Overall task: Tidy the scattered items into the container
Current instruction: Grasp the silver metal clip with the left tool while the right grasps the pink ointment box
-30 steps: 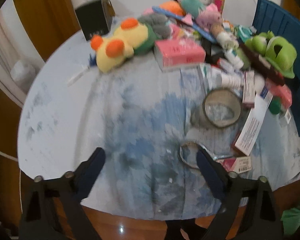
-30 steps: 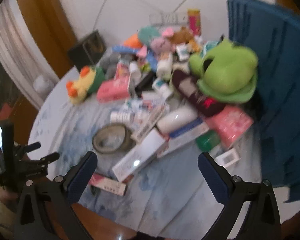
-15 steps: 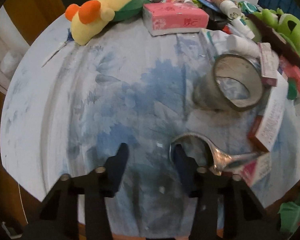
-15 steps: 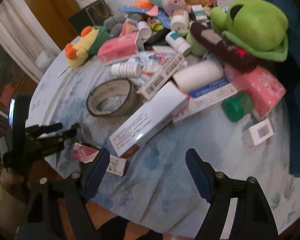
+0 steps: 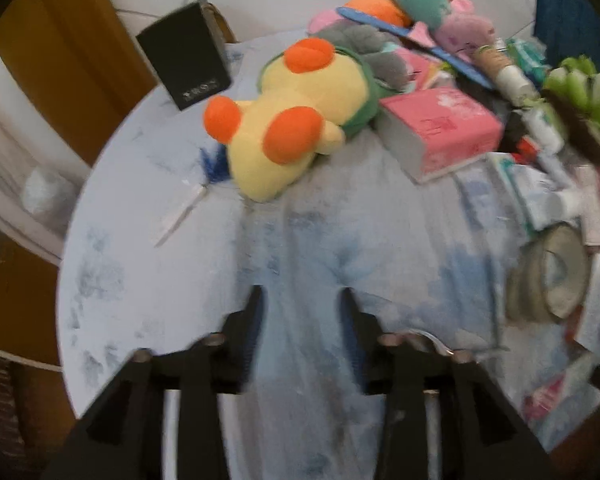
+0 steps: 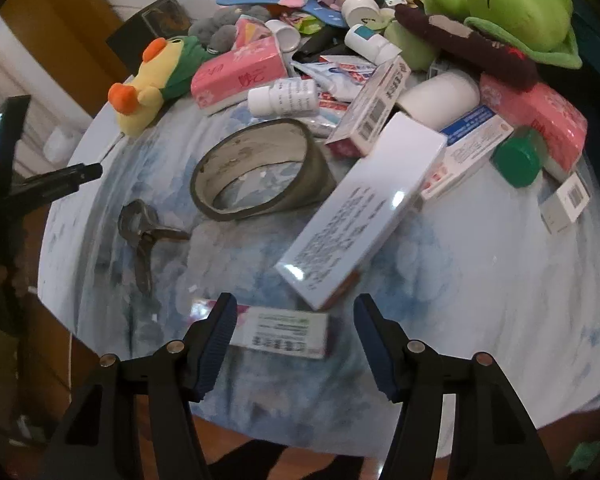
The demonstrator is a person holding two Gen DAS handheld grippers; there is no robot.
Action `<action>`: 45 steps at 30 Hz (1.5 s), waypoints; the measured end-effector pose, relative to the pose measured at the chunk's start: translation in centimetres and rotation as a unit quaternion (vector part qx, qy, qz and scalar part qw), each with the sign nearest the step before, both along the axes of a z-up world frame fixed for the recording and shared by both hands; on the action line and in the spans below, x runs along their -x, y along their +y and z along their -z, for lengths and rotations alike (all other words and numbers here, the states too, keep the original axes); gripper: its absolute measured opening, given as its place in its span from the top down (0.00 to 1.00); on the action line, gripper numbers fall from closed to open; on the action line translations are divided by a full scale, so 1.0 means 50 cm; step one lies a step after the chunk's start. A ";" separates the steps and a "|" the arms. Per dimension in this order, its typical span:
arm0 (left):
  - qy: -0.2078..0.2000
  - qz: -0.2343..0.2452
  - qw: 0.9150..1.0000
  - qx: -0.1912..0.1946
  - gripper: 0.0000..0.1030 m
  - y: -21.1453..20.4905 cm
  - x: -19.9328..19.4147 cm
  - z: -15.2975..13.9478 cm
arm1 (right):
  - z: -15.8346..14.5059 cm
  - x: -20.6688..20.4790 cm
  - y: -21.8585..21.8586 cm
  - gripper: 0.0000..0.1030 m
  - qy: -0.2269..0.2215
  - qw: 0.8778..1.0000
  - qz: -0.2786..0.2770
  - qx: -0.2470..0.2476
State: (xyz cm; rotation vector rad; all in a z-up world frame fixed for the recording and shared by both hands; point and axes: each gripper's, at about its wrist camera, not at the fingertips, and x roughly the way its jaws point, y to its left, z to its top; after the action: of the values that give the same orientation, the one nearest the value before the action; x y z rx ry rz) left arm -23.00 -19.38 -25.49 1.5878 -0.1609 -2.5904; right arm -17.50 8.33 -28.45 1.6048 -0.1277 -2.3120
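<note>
A round table with a blue-white cloth (image 6: 440, 280) holds scattered items. My right gripper (image 6: 292, 320) is open, its fingers on either side of a small pink and white box (image 6: 284, 332) at the near edge. A long white box (image 6: 364, 208), a tape roll (image 6: 260, 168) and metal tongs (image 6: 140, 232) lie beyond it. My left gripper (image 5: 300, 300) is open and empty over bare cloth; it also shows at the left edge of the right wrist view (image 6: 80, 172). The yellow duck plush (image 5: 284, 128) and pink tissue pack (image 5: 440, 128) lie ahead of it. The blue container (image 5: 572, 32) stands at the far right.
A green frog plush (image 6: 516, 4), bottles, a green cap (image 6: 516, 156) and several boxes crowd the far right. A black box (image 5: 184, 64) stands at the far left edge. A wooden door (image 5: 60, 60) is behind. The table edge is close below both grippers.
My left gripper has lifted and swung left away from the tongs, now facing the duck plush. My right gripper has moved forward and narrowed around the small pink and white box.
</note>
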 end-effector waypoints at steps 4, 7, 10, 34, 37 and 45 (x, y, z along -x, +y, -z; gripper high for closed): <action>-0.004 0.039 0.999 -0.022 0.32 0.046 -0.047 0.025 | -0.001 -0.027 -0.004 0.40 -0.001 1.000 0.023 -0.004; -0.013 0.038 0.998 -0.039 0.32 0.074 -0.079 0.052 | 0.002 -0.044 0.001 0.40 -0.004 0.999 0.033 -0.007; -0.015 0.027 0.998 -0.048 0.32 0.094 -0.090 0.072 | 0.005 -0.053 0.006 0.40 -0.001 0.999 0.032 -0.011; -0.035 -0.002 0.999 -0.020 0.84 -0.032 -0.132 0.118 | 0.061 -0.050 -0.091 0.48 -0.001 1.000 -0.009 -0.004; -0.036 0.002 0.999 -0.029 0.84 -0.056 -0.133 0.109 | 0.060 -0.034 -0.118 0.48 0.003 1.000 -0.013 0.005; 0.002 0.028 0.999 -0.045 0.22 -0.032 -0.136 0.050 | 0.040 -0.027 -0.116 0.15 -0.001 0.999 0.048 0.019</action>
State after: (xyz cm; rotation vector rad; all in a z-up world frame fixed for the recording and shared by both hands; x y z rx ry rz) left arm -16.21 -20.98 -27.98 1.6292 -0.0905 -2.6789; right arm -16.15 2.52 -30.46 1.6167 -0.2534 -2.3635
